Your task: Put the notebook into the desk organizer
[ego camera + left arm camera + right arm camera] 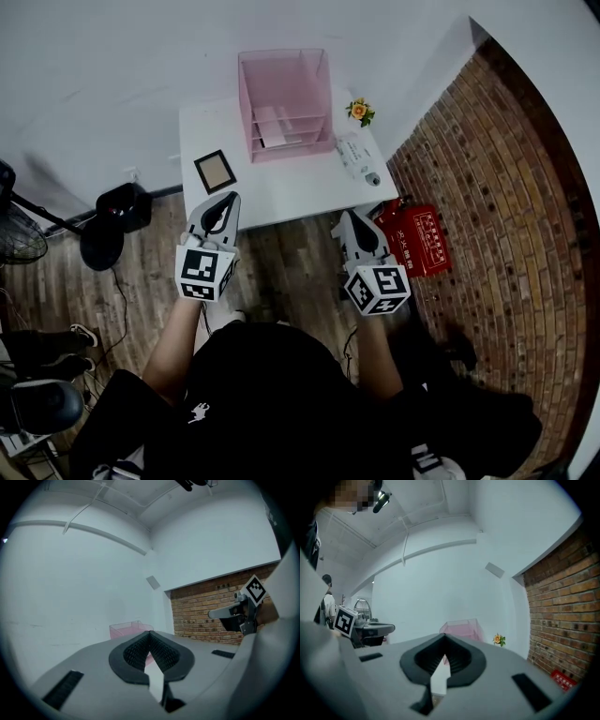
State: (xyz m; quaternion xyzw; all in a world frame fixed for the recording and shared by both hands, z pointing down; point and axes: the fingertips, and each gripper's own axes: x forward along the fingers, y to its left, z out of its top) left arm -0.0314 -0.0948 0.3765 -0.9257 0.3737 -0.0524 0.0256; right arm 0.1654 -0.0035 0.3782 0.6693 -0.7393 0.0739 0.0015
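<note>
**Left gripper** [150, 633]: clenched. The jaw tips meet and nothing sits between them. It is held level, short of the near edge of the white table [281, 192].

**Right gripper** [444, 637]: clenched and empty, its tips also closed on each other. It is held beside the left gripper, well apart from it, short of the table's near right corner.

**Notebook** [215, 171]: lies flat on the table directly ahead of the left gripper, just beyond its tips and not touching them. It is ahead and to the left of the right gripper.

**Desk organizer** [284, 103]: pink and translucent, it stands upright at the far side of the table. It is farther from both grippers than the notebook, ahead-right of the left gripper and ahead-left of the right gripper. The notebook is outside it.

**Other items:**
- A small flower [359, 112] stands ahead of the right gripper, just right of the organizer.
- A red box [420, 239] lies on the floor to the right of the right gripper.
</note>
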